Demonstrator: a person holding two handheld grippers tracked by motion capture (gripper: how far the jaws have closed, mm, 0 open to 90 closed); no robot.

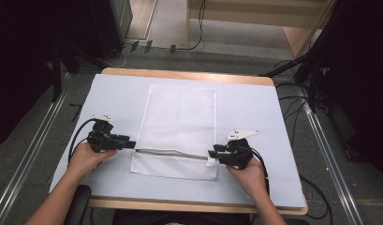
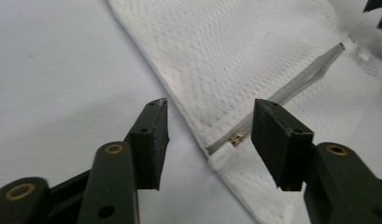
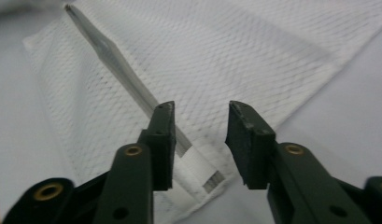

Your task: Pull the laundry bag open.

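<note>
A white mesh bag (image 1: 180, 126) lies flat on the table (image 1: 114, 93). The left gripper (image 1: 128, 142) sits at the bag's zipper (image 1: 173, 153) left end, jaws apart and empty. The right gripper (image 1: 212, 153) sits at the zipper's right end, likewise spread and gripping nothing.

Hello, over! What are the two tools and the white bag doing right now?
Left tool open at zipper pull end. Right tool open at other end. White mesh zip bag flat on pale table, zipper closed. Nothing in the way.
</note>
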